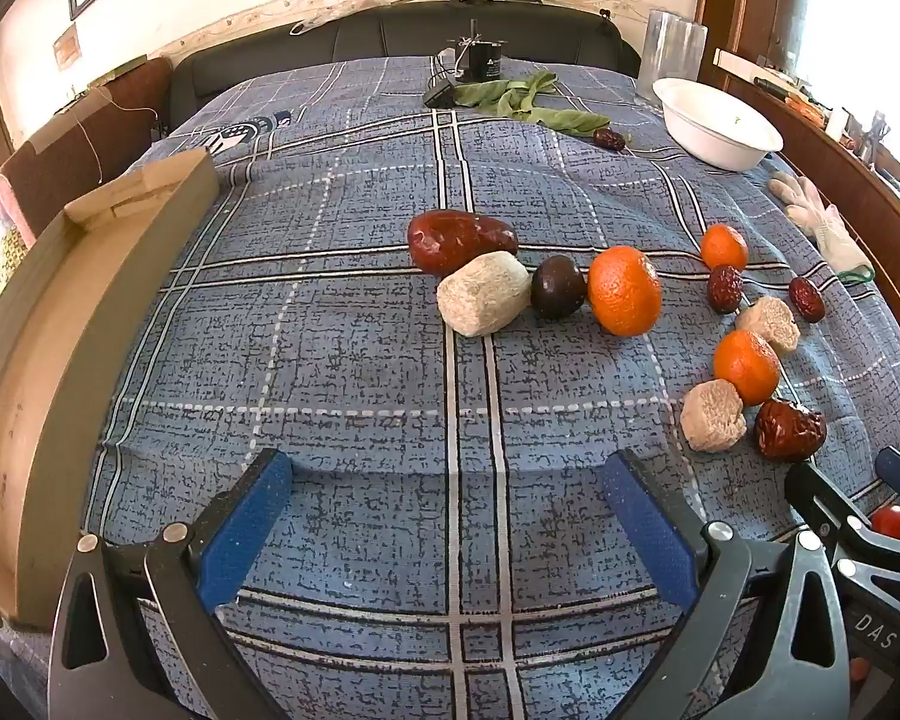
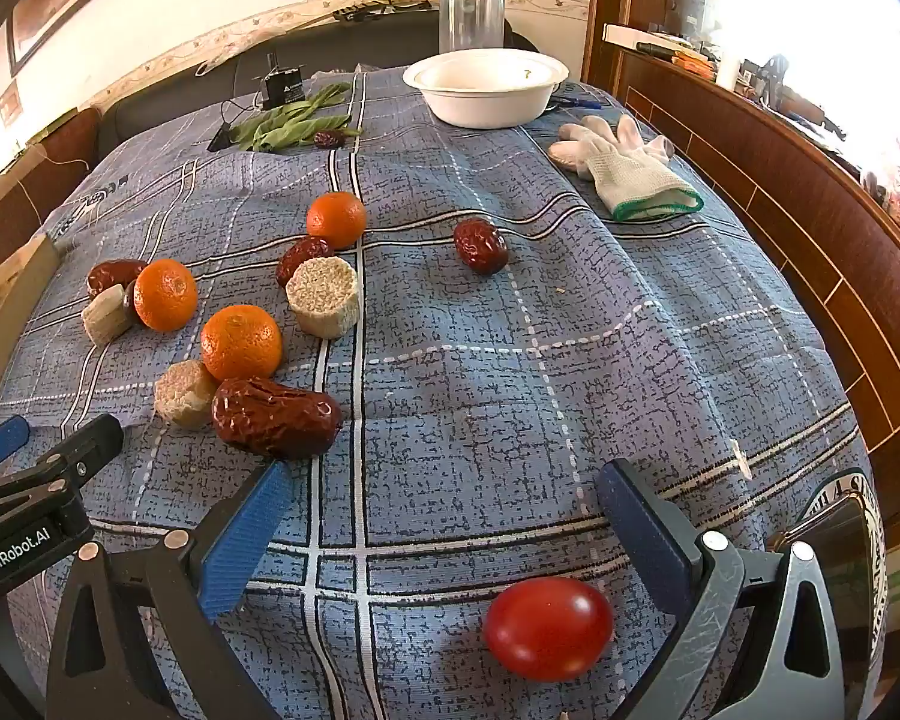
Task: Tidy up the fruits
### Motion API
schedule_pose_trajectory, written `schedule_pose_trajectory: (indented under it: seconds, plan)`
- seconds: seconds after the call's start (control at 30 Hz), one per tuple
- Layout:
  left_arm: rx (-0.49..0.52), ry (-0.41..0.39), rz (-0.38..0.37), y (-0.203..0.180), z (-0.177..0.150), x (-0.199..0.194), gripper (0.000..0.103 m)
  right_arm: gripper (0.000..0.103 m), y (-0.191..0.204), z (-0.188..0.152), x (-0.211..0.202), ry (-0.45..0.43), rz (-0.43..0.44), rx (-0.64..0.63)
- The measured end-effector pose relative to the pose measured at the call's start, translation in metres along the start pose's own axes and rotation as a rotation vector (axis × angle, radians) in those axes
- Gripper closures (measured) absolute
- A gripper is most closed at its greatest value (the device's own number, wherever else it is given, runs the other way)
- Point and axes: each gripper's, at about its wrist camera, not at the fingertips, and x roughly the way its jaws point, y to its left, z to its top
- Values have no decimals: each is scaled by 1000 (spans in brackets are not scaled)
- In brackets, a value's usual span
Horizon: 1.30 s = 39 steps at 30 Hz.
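Fruits lie scattered on the blue plaid cloth. In the left wrist view: a large red date [image 1: 459, 238], a pale cut chunk [image 1: 483, 294], a dark plum [image 1: 558, 287], a big orange [image 1: 624, 290], more oranges, dates and chunks to the right. My left gripper [image 1: 447, 501] is open and empty, short of them. In the right wrist view my right gripper [image 2: 444, 507] is open; a cherry tomato [image 2: 547, 627] lies between its jaws near the right one, a wrinkled date [image 2: 276, 417] just past the left fingertip [image 2: 252, 525]. A white bowl [image 2: 486, 87] stands far back.
A cardboard box [image 1: 84, 312] lies at the left table edge. Green leaves [image 1: 522, 99], a black device [image 1: 477, 63], a clear glass [image 2: 471, 18] and a white glove [image 2: 624, 168] lie toward the back and right. A wooden ledge [image 2: 780, 192] borders the right side.
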Motion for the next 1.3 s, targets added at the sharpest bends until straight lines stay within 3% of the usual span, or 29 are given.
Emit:
schedule_pose_trajectory:
  seconds: [0.77, 1.3]
  plan:
    - [1, 2, -1, 0, 0, 0, 0, 0, 0, 0, 0, 0, 0, 0]
    - [99, 48, -68, 3, 3, 2, 0, 0, 0, 2, 0, 36, 7, -6]
